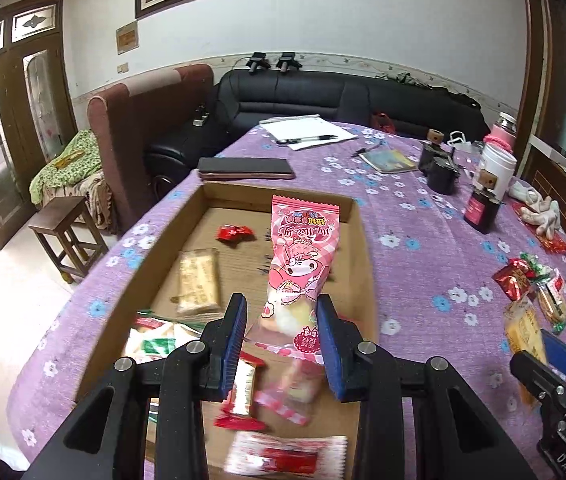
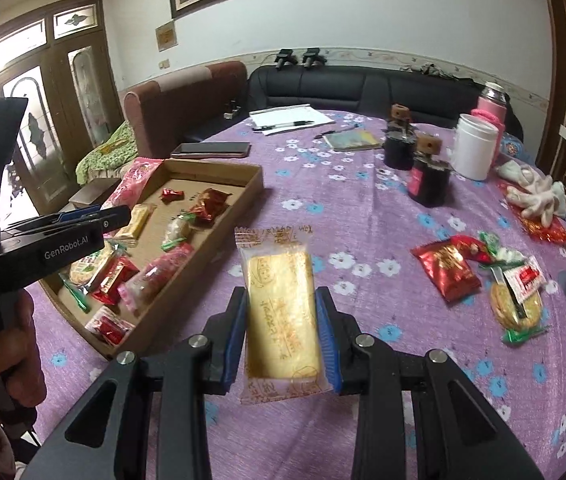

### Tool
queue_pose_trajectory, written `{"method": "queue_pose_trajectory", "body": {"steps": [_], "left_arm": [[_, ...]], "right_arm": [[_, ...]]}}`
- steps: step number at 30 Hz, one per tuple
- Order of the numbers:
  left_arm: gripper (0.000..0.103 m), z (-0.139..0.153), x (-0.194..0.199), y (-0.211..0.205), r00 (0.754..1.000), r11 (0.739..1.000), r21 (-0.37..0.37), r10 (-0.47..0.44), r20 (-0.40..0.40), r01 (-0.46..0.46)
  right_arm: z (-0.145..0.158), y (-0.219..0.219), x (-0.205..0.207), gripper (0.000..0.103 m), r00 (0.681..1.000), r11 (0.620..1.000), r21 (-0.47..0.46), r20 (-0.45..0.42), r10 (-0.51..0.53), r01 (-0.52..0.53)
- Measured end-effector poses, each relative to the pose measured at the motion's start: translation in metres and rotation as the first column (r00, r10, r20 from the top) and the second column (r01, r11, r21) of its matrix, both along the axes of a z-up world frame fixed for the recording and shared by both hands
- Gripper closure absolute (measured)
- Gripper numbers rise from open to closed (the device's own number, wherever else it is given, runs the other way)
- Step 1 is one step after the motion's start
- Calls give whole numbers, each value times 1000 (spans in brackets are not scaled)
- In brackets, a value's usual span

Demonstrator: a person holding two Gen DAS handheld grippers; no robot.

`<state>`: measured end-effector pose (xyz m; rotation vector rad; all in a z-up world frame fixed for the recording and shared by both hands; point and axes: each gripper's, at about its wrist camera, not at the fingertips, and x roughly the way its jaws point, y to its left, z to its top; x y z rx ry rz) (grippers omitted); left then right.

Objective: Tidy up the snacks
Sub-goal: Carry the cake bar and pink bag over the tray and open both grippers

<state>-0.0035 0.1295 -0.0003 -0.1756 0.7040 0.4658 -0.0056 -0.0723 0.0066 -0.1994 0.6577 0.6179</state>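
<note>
Snack-sorting well under way on a worktop (image 2: 363, 216) spread with a purple flowered cloth: a shallow cardboard box (image 2: 257, 184) near the worktop's left edge already carries most of the haul, among them a small red candy (image 1: 235, 233), a pale wafer bar (image 1: 198, 280), a red foil pack (image 2: 211, 202) and several red-and-white wrapped sweets along its near side.

Two more are on their way. The left hand-held gripper (image 1: 283, 322) is clamped on the lower part of a long pink cartoon-printed packet (image 1: 303, 248), held above the box floor with its top seal pointing toward the box's far wall. The right hand-held gripper (image 2: 283, 320) grips a yellow cake bar (image 2: 283, 312) in clear wrap by its two long sides; it hangs over bare cloth just right of the box, not yet inside.

Still to be gathered, by the look of it, is a small cluster toward the worktop's right edge: a red snack bag (image 2: 445, 268), a round cracker pack (image 2: 517, 302) and one or two small wrapped sweets (image 2: 491, 246) touching them. A further red wrapper lies under a white glove (image 2: 535, 196) farther along that edge; whether it belongs to the job cannot be told.

A phone, papers, jars and a flask at the far edge look unrelated to the sorting.
</note>
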Motion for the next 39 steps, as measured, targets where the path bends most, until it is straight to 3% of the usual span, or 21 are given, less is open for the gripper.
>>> {"method": "queue_pose_trajectory", "body": {"steps": [9,17,25,33,38,39], "left_arm": [[66,5,-16,71,993,993,-6,121,-8,-121],[66,4,25,99,994,996,-24,80,-68,-82],[66,-24,73,97,984,996,-64,46,-175,-58],[65,-44,96,98,973,994,-98,28,-228,-52],[59,-51,102,103,964,990,-115,45,-263,-77],[47,-51,103,105,964,990,-118,49,-263,-82]], "right_arm": [[12,52,7,70,992,992,23,-12,127,-127],[7,122,56,70,971,977,53,-111,210,-205],[-14,166,118,70,966,984,21,-188,177,-177],[-27,175,156,70,964,989,-9,-224,143,-148],[-29,179,159,69,963,988,-15,-228,146,-154],[-29,180,159,68,963,988,-15,-226,148,-155]]}}
